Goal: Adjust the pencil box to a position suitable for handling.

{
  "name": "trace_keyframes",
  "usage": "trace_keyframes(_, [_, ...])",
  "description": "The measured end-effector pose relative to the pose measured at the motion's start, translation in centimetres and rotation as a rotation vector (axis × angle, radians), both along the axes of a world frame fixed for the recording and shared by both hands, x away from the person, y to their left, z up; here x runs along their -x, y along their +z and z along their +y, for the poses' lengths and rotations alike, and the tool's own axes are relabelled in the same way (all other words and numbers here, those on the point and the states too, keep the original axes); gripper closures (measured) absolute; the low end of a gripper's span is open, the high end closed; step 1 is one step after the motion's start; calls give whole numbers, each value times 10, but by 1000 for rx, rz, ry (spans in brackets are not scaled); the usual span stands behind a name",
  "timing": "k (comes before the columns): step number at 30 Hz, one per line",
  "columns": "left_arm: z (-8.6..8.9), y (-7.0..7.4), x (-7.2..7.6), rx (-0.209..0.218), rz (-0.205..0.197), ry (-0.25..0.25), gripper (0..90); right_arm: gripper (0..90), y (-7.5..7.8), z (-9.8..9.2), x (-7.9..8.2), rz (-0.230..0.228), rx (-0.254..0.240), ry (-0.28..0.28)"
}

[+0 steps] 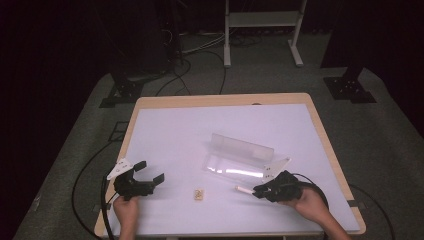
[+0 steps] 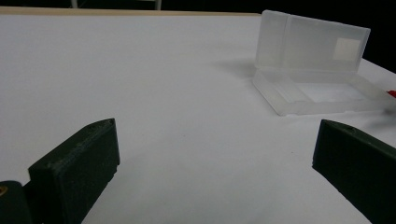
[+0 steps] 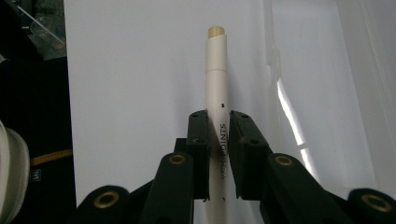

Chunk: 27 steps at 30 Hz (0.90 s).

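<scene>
Right gripper view: right gripper jaws clamp 1 white pen, long axis straight ahead, tan tip forward. Left gripper jaws wide, empty; 1 clear case ahead-right on bench.

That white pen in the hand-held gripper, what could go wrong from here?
The right hand-held gripper pinches the white pen by its lower barrel, so most of its length sticks out; it might pivot or slip. The open clear case looks light and lies unheld, with the left hand-held gripper open and well away, so a nudge from the pen could push it. The small tan piece lies nearby and could get knocked.
</scene>
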<state>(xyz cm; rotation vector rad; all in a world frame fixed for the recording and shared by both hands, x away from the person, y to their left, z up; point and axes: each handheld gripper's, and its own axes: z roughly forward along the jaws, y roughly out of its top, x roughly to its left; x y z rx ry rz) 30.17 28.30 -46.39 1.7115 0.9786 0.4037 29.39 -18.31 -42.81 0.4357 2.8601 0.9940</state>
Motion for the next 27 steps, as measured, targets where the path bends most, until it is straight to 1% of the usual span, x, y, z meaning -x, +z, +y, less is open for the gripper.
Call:
trace_keyframes(8, [0, 0, 0, 0, -1, 0, 0, 780, 8, 4, -8, -8, 8, 4])
trace_keyframes(17, [0, 0, 0, 2, 1, 2, 0, 780, 20, 10, -18, -11, 13, -7])
trace_keyframes(22, [0, 0, 0, 3, 1, 2, 0, 780, 26, 14, -25, -17, 20, -10])
trace_keyframes(23, [0, 0, 0, -2, 2, -1, 0, 780, 28, 15, -27, -23, 23, -8])
trace_keyframes(25, [0, 0, 0, -2, 1, -1, 0, 780, 29, 16, -29, -21, 22, -9])
trace_keyframes(27, [0, 0, 0, -2, 0, -1, 0, 780, 31, 18, -34, -21, 24, -11])
